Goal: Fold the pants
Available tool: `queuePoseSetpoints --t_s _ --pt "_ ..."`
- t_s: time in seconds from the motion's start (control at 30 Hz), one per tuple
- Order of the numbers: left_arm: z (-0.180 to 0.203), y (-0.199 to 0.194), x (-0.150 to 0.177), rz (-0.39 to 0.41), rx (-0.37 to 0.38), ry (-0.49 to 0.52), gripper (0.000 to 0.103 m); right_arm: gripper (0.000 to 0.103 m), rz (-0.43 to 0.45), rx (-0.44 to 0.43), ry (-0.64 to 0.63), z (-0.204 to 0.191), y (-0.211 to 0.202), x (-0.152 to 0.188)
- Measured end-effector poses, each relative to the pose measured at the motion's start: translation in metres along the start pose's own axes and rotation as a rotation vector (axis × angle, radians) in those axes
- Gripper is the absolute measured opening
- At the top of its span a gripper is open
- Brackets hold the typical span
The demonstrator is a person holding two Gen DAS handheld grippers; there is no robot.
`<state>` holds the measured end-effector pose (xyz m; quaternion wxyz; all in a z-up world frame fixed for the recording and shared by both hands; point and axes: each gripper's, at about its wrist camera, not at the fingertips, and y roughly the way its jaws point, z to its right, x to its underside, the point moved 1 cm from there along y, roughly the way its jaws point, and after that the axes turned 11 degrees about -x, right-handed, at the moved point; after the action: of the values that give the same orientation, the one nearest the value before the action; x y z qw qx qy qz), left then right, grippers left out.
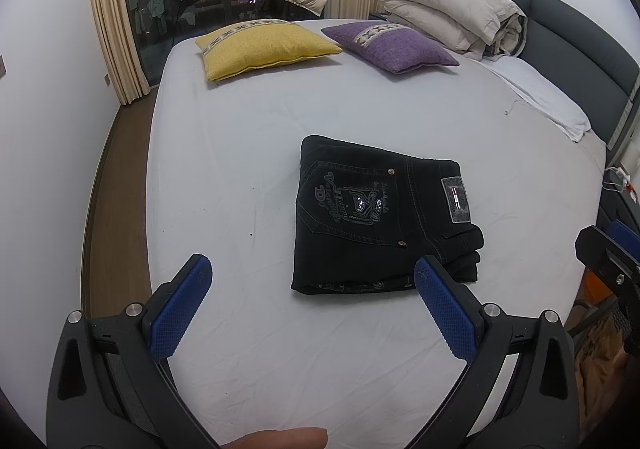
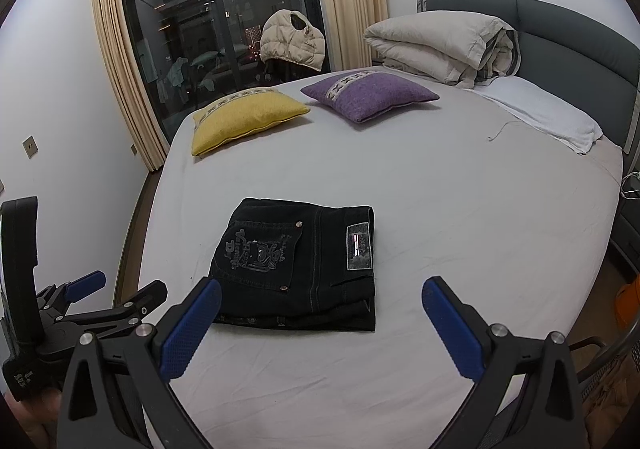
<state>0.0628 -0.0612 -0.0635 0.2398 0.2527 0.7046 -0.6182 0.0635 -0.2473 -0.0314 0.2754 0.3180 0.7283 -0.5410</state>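
Hovering with both jaws apart: left gripper [image 1: 314, 281], right gripper [image 2: 322, 303]. Pants [image 1: 384, 213] sit folded near the bed [image 1: 224, 153] front edge. Risk: a stray finger snags the stack and undoes it.

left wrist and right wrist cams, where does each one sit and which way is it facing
Left wrist: on the left gripper, over the bed's near edge, facing the folded pants; its open blue fingers and a fingertip show, right gripper at the right edge.
Right wrist: on the right gripper, further right, same heading; open fingers show, left gripper low left.
Shared: pants, yellow cushion, purple cushion, window.
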Motion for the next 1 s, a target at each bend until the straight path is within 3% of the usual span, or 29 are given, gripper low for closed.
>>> queuePoseSetpoints --t_s 0.83,1.0 --pt "-0.002 0.007 0.001 -0.020 0.007 -0.020 0.103 0.103 -0.005 -0.001 0.000 0.000 0.000 0.004" --pt "-0.001 0.001 0.002 0.026 -0.003 -0.002 0.103 0.103 -0.010 0.000 0.004 0.001 0.003 0.012"
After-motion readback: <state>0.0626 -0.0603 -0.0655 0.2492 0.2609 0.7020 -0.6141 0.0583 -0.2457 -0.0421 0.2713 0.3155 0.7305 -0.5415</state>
